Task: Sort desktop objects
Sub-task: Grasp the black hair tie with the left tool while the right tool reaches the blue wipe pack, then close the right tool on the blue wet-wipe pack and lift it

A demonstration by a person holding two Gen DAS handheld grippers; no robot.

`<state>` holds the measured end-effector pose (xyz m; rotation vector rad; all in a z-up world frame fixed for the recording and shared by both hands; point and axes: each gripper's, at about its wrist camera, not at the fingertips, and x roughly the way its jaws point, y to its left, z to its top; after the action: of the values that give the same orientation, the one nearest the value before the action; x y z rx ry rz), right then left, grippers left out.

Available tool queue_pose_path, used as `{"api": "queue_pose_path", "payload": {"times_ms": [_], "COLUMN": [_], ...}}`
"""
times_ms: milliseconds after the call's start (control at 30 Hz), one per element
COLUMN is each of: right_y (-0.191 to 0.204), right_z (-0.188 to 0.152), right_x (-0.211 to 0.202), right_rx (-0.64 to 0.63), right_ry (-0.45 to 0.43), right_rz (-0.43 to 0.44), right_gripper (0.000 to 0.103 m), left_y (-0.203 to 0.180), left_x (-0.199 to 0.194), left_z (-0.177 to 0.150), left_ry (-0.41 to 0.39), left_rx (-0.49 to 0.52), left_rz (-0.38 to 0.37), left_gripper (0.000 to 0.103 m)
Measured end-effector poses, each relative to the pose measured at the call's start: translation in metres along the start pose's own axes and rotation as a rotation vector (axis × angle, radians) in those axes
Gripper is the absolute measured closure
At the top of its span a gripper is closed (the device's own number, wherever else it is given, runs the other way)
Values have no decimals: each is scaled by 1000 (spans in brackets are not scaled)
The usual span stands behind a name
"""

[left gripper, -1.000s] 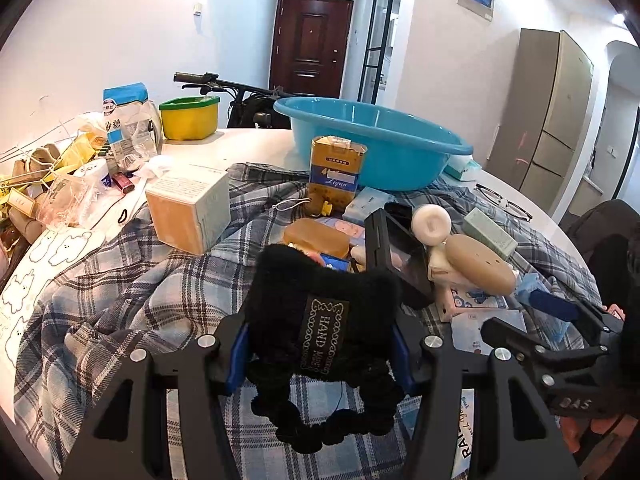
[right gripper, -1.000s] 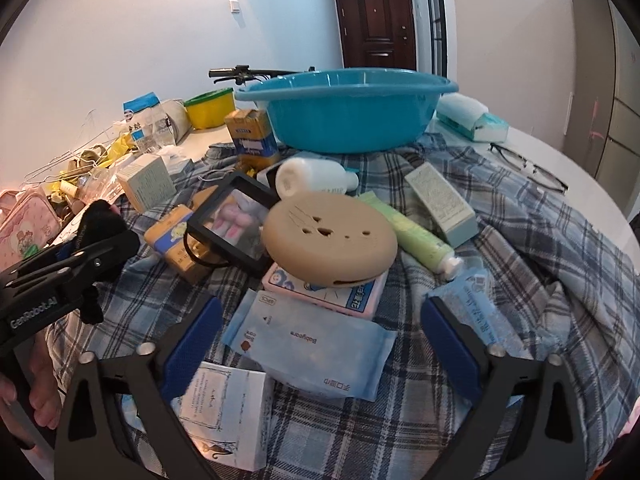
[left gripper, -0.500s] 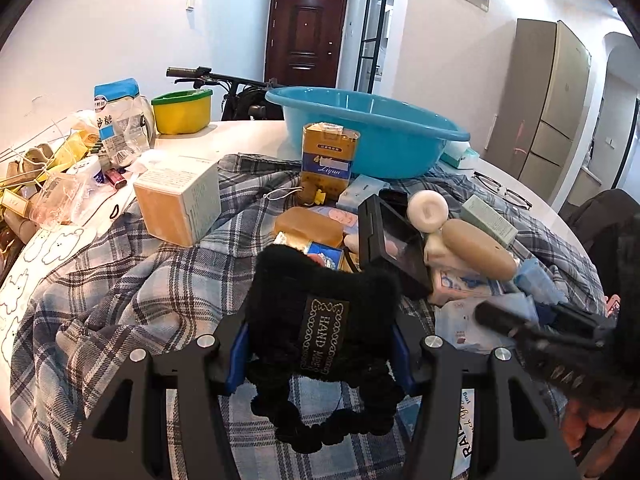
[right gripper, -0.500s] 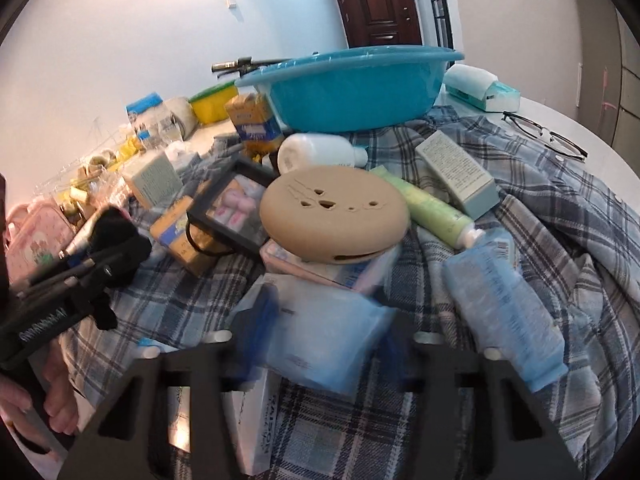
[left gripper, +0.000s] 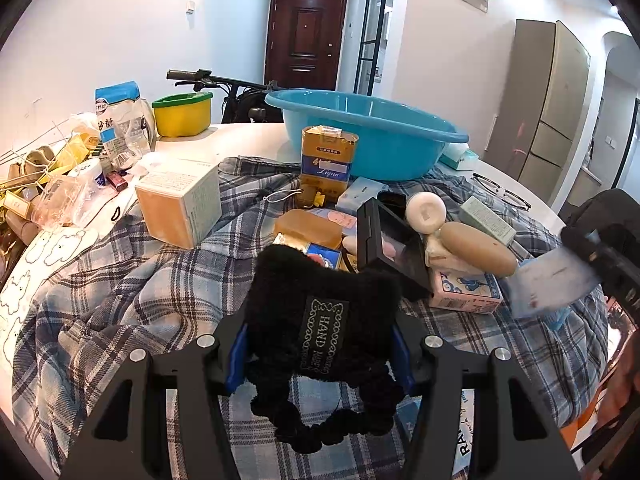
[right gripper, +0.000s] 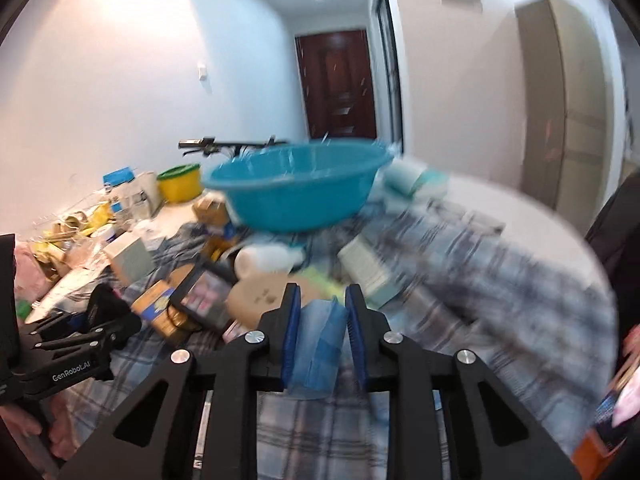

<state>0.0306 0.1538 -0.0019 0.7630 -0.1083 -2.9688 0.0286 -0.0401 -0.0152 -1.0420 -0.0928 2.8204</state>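
Note:
My left gripper (left gripper: 320, 356) is shut on a black fuzzy knitted piece (left gripper: 320, 300) with a "HAND MADE" label, held low over the plaid cloth (left gripper: 120, 288). In the blurred right wrist view, my right gripper (right gripper: 322, 312) has its jaws closing, and the pads press on a light blue plastic packet (right gripper: 320, 344). The left wrist view shows that packet (left gripper: 548, 284) lifted off the cloth at the far right, under the right gripper (left gripper: 592, 248). A blue basin (left gripper: 372, 136) stands at the back of the table.
Between the grippers and the basin lie a tan round case (left gripper: 476, 248), a black framed box (left gripper: 388, 240), a beige carton (left gripper: 180, 208) and a yellow tin (left gripper: 328, 160). Glasses (left gripper: 500, 194) rest at the right edge. Bags and a yellow tub (left gripper: 182, 114) crowd the left.
My right gripper has gone from wide open to closed on the blue packet and has risen with it. The left gripper and its black knitted piece have stayed put.

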Motion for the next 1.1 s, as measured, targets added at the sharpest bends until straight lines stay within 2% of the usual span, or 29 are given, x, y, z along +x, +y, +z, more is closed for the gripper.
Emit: {"api": "queue_pose_path", "payload": {"times_ms": [100, 300, 433, 567, 800, 900, 1000, 1100], "right_y": [3, 15, 23, 20, 10, 4, -1, -6], "right_z": [3, -13, -17, -24, -32, -36, -46, -47], "right_x": [-3, 21, 23, 30, 43, 50, 63, 59], "right_rx": [-32, -38, -79, -78, -70, -70, -61, -9], "right_ry": [-1, 120, 127, 172, 218, 263, 348, 320], "right_rz": [7, 105, 101, 109, 57, 41, 88, 105], "right_gripper": [81, 81, 81, 81, 81, 81, 81, 85], "left_y": [-3, -10, -7, -5, -6, -6, -7, -8], "left_x": [1, -1, 1, 4, 3, 4, 4, 5], "left_z": [-1, -2, -2, -3, -4, -4, -4, -4], "left_ry": [5, 1, 6, 14, 16, 23, 23, 22], "left_rx": [3, 25, 12, 9, 12, 12, 9, 10], "left_rz": [-4, -6, -6, -7, -7, -7, -15, -12], "left_gripper": [44, 44, 44, 44, 44, 44, 44, 44]}}
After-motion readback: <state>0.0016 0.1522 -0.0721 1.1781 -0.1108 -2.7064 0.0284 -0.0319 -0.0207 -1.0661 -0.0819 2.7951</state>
